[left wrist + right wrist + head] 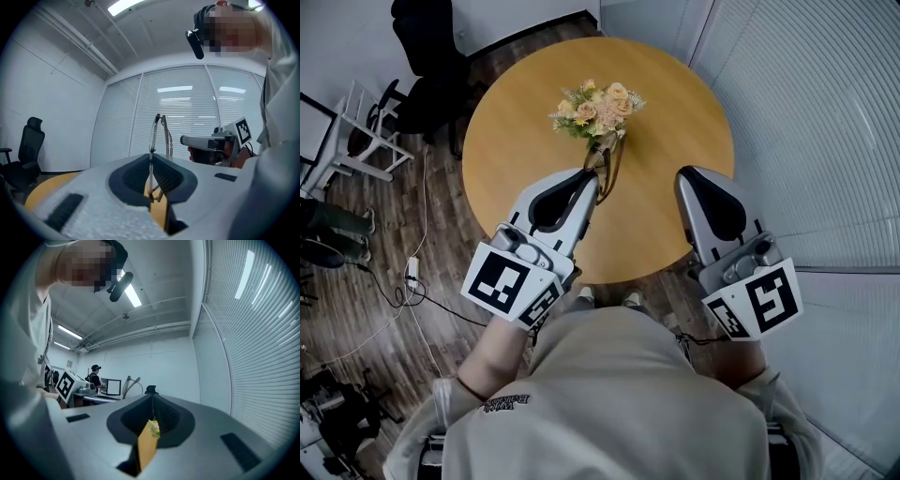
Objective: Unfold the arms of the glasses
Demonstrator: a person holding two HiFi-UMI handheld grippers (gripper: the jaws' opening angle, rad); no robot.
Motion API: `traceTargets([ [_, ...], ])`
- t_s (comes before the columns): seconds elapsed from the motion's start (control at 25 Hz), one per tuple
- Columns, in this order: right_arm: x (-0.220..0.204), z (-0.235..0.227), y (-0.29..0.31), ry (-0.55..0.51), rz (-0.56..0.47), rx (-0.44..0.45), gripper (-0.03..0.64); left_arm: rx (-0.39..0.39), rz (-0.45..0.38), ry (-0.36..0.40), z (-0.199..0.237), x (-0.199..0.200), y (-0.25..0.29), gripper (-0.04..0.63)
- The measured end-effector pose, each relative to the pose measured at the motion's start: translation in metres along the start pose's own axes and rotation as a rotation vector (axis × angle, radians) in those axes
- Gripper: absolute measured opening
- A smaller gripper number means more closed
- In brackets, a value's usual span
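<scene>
Above the round bench (666, 103), the left gripper (591, 180) pinches the glasses (607, 161) by one edge of the frame. They stand upright out of its jaws, clear of the wood, just in front of the flower bouquet (595, 108). The right gripper (686, 174) hangs beside, apart from the glasses, jaws pressed together on nothing; its own view shows only bench and flowers through the slit.

We judge the frame to be thin wire: light, springy and easily bent, with lenses likely to slip or smudge. The arms look folded against the front, though we cannot make out the hinges.

Best hold for the right jaws is an arm near its tip, away from the hinge, swung outward gently. The left grip on the rim should be firm but not crushing.
</scene>
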State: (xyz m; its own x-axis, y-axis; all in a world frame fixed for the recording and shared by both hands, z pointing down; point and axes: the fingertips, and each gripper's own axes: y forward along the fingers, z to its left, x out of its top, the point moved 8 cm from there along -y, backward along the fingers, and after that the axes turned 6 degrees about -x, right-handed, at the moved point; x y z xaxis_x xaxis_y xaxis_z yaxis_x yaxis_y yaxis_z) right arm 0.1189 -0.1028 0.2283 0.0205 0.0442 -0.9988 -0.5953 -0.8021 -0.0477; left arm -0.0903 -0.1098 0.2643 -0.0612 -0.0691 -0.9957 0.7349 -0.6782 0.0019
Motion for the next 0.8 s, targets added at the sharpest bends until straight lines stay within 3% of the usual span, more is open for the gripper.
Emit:
traceTargets([
  [0.2,0.006,0.005,0.006,0.058,-0.03,0.046,0.034,0.022,0.022,0.052,-0.003,-0.003,0.001,0.038],
  [0.4,0.015,0.015,0.024,0.019,-0.001,0.124,0.035,0.02,0.061,0.12,-0.006,-0.007,0.005,0.037],
  [0.8,0.015,0.017,0.04,0.028,0.047,0.125,0.035,0.026,0.093,0.159,-0.011,-0.011,0.009,0.037],
])
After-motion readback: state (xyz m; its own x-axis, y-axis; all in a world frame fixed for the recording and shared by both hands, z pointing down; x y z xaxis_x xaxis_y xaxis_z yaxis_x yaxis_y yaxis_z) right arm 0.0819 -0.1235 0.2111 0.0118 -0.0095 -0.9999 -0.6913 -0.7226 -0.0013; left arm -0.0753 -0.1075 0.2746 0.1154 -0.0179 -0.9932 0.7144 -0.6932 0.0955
